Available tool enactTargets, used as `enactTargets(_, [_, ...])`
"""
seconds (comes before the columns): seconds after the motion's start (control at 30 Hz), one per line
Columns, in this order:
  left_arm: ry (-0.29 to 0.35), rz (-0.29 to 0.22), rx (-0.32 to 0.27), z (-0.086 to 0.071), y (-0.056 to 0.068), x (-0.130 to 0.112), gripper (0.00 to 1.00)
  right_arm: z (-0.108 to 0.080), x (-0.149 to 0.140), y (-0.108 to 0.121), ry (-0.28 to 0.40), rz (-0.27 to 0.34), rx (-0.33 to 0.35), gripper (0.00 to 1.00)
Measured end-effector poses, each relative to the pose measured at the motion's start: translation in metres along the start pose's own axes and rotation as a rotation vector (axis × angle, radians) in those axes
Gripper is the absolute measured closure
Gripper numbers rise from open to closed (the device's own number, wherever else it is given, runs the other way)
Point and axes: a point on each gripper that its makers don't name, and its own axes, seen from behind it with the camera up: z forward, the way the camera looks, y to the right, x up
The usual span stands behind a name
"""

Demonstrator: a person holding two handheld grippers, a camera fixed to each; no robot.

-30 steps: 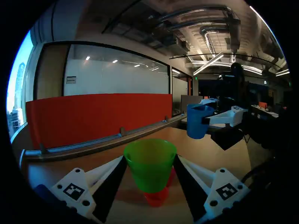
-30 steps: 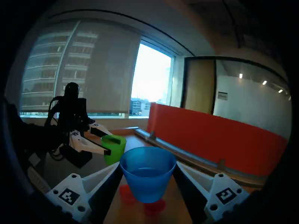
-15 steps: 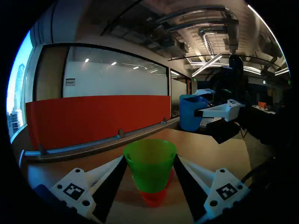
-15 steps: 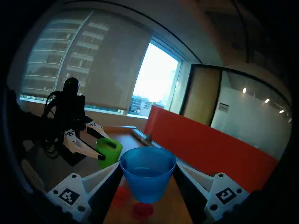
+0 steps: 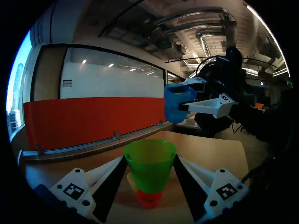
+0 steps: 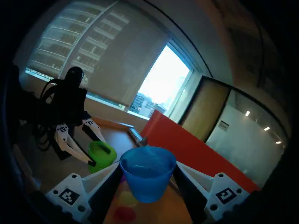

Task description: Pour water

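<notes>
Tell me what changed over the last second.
The right claw lifted the blue cup higher and brought it closer to the green cup, tilting it slightly. Nothing was grasped or released. The left claw stays shut on the green cup, which remains upright; water is still in the blue cup.
</notes>
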Motion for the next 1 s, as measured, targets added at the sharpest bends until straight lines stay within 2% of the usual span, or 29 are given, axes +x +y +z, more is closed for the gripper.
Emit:
enactTargets(0.6, [0.004,0.001,-0.016,-0.002,0.007,-0.003,0.14,0.035,0.020,-0.004,-0.012,-0.240,0.002,0.10])
enactTargets(1.0, [0.006,0.006,-0.030,-0.002,0.012,-0.003,0.14,0.051,0.025,-0.005,-0.030,-0.378,-0.009,0.10])
